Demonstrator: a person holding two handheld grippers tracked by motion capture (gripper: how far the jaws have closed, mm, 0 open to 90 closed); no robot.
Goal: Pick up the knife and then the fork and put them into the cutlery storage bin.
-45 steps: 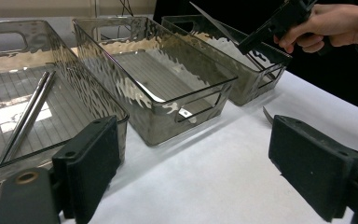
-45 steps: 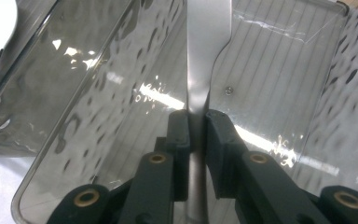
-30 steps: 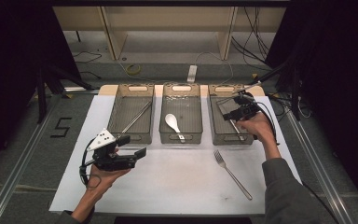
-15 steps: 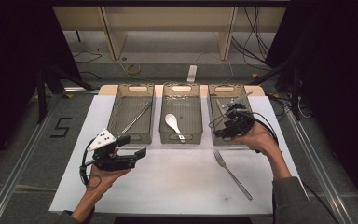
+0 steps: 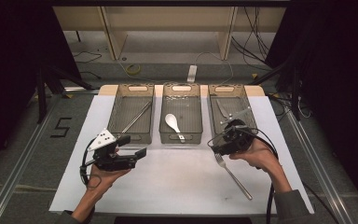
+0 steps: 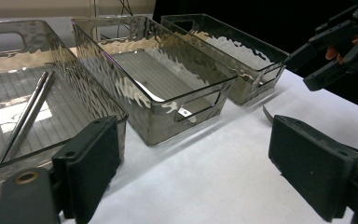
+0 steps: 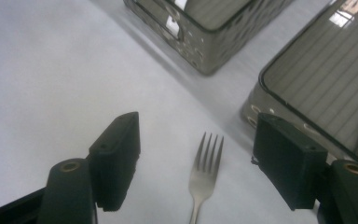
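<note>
Nearest the front edge of the surface we saw the fork lying flat on the white sheet toward the right side, its handle slanting toward the front right corner and its tines aimed at the bins. Just behind it hung the right hand-held gripper, held over the tines; its jaws had just been opening and stood spread, and in the right gripper view the fork lay on the sheet between the right hand-held gripper jaws with neither pad touching it. At the left side of the surface the left hand-held gripper was held low over the sheet, pointing to the right, its jaws spread with nothing between them; in the left gripper view the left hand-held gripper framed bare sheet and the bins beyond. Farther back, along the rear edge, we saw three clear bins side by side. The left bin held a long metal utensil lying on a slant, the middle bin held a white spoon, and the right bin held a piece of metal cutlery that we could not identify.
</note>
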